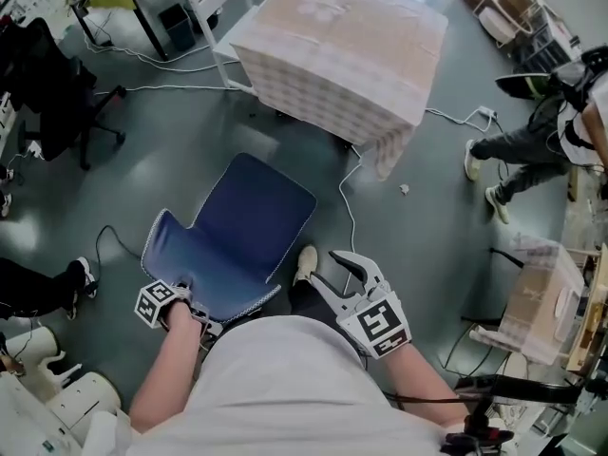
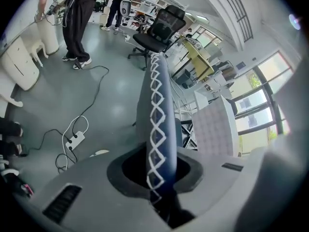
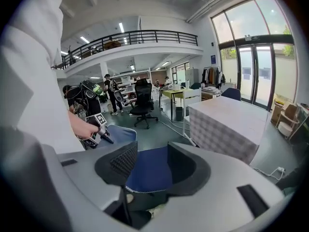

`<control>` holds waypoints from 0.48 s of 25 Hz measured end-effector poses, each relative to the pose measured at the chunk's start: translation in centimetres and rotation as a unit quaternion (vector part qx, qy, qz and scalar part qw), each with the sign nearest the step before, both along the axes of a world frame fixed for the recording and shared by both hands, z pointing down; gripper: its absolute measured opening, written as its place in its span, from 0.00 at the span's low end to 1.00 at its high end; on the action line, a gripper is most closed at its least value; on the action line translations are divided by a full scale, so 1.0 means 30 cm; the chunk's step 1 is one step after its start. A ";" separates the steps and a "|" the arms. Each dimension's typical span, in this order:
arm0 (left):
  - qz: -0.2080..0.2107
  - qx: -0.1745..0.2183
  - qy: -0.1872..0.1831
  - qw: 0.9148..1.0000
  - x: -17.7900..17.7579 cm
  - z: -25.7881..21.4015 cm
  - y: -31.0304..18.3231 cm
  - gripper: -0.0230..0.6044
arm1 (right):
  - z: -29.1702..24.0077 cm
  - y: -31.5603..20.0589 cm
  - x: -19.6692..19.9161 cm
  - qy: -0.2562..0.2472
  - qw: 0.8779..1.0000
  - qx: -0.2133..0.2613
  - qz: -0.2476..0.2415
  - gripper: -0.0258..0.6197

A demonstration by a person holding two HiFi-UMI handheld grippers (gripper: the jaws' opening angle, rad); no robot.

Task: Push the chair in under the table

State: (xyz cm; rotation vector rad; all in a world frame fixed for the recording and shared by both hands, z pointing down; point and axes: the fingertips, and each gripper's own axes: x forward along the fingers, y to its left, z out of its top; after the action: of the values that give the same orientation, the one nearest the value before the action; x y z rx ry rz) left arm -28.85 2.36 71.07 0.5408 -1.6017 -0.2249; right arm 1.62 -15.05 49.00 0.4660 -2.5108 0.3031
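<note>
Right gripper point(image 3: 147, 170): jaws released, chair point(image 1: 242, 231) just ahead.
Left gripper point(image 2: 161, 187): jaws clenched on chair's back edge.
Table point(image 1: 332, 50): well beyond both.

Black office chair point(image 2: 161, 27), power strip point(image 2: 75, 139)

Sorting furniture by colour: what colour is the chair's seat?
Dark blue chair seat, white stitching along its edge; best in the head view.

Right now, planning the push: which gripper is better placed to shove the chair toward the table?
Left. The left gripper is shut on the near edge of the chair, with the table beyond it. The right gripper is open near the seat, gripping nothing.
</note>
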 end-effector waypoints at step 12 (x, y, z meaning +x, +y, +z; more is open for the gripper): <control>-0.042 0.033 0.016 0.998 0.166 -0.007 -0.294 0.14 | 0.032 -0.151 0.125 0.003 1.000 -0.017 -0.020 0.36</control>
State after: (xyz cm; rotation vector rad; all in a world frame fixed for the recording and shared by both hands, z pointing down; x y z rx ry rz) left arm -23.87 -6.44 70.85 0.5196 -1.5911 -0.3485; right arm 5.38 -19.59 49.96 0.4030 -2.5023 0.3285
